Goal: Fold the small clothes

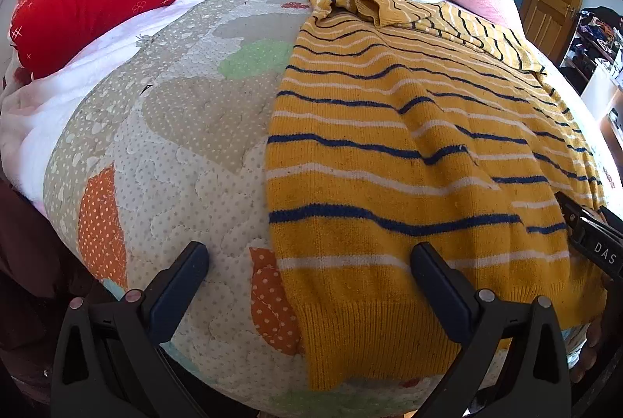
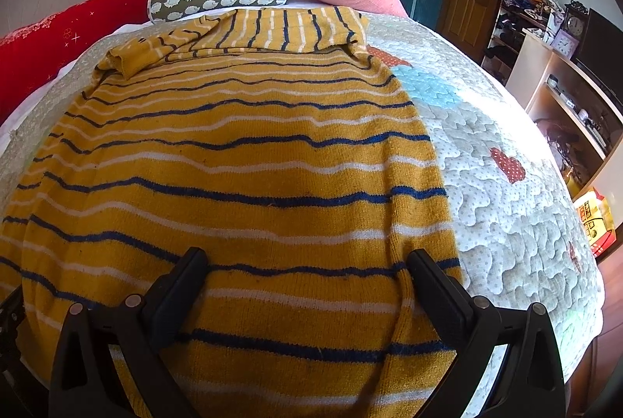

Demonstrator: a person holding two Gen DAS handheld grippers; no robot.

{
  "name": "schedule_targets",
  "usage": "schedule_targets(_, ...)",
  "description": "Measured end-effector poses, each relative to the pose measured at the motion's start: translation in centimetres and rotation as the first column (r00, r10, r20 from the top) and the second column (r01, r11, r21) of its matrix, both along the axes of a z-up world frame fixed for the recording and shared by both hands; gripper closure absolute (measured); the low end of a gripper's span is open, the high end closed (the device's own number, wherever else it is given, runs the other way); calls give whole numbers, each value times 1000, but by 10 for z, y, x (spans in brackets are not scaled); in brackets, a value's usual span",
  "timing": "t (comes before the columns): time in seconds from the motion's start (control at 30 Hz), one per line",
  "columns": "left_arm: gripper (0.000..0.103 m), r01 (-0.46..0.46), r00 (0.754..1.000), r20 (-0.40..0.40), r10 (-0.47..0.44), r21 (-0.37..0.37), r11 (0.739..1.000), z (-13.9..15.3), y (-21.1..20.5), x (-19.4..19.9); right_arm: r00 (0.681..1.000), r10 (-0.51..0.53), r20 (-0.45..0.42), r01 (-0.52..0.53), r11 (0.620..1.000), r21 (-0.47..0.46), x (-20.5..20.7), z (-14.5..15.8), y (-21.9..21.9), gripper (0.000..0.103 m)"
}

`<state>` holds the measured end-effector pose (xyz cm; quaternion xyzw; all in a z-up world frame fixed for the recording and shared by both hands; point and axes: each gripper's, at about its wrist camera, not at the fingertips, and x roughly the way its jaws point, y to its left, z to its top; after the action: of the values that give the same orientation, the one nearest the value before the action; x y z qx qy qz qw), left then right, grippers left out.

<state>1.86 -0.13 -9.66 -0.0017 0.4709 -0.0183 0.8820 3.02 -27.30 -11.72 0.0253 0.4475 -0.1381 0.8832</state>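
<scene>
The yellow striped sweater [image 1: 389,153] is spread flat on the quilt [image 1: 175,130] of the bed, hem toward the cameras and collar up near the pillows. At the far end a sleeve looks to be folded in across the shoulders already, so the body is probably what gets folded next, though that's just a guess from how it lies.

The left gripper [image 1: 309,274] is spread wide, with nothing held. One finger sits over bare quilt and the other over the knit, so the sweater's left edge runs right between them, just above the ribbed hem [image 1: 370,336]. The right gripper [image 2: 307,278] is spread wide too, also empty, both fingers over the fabric near the sweater's right edge [image 2: 447,223], with a small ridge of cloth beside its right finger.

To get this step done well, both corners of the hem should be pinched at the same height, and both layers of knit should be caught, not only the top one. Quilt shouldn't be grabbed along with it, which looks like a real risk on the left side. Once it's gripped, the hem is best lifted evenly and carried toward the collar so the stripes stay lined up. Thick knit like this will likely sag in the middle, so a bit of tension between the two sides should be kept.
</scene>
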Motion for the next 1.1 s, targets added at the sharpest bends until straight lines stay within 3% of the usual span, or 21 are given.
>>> schedule_targets(0.73,0,-15,1000,-22,15,11,1000,0,1,-11,1000,27,-7,-27,1000,4,-3,1,0,1)
schedule_targets(0.97,0,-1,1000,-11,1,18,1000,5,1,-20,996,80,-34,-82,994,-71,0,-1,9,1)
schedule_targets(1.1,8,9,1000,25,-9,16,1000,21,3,-29,995,89,-42,-91,994,-67,0,2,7,1)
